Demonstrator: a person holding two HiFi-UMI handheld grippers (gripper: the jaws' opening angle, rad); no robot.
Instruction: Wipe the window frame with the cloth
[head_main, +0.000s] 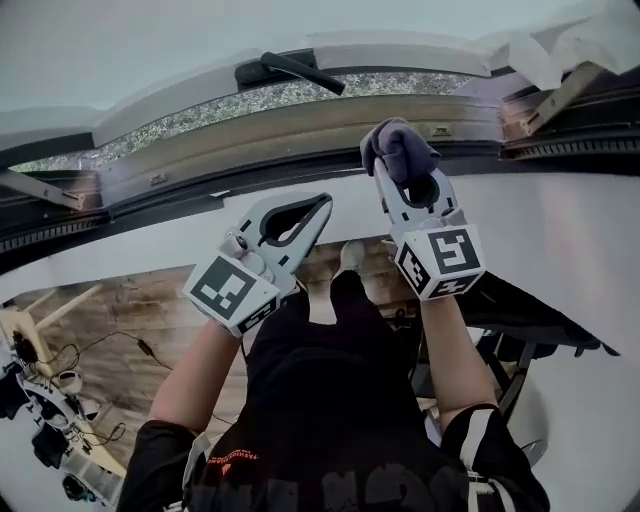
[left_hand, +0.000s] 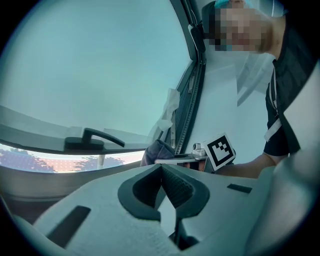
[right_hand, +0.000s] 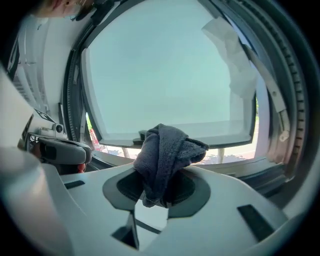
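Right gripper view shows our dark cloth (right_hand: 167, 157) bunched and pinched in our right tongs (right_hand: 156, 195), held close to the window frame (head_main: 300, 125), below its black handle (head_main: 290, 70). Our left tongs (left_hand: 161, 170) are closed on nothing, just beside.

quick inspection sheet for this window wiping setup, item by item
surface: window frame, sash open, black handle on the sash
job's things: dark cloth, bunched, close to the frame; contact unclear
clutter: crumpled white sheet at the upper right
grippers: right gripper jaws shut on the cloth; left gripper jaws together, empty
cables: loose cables on the floor, lower left
surroundings: wooden floor below
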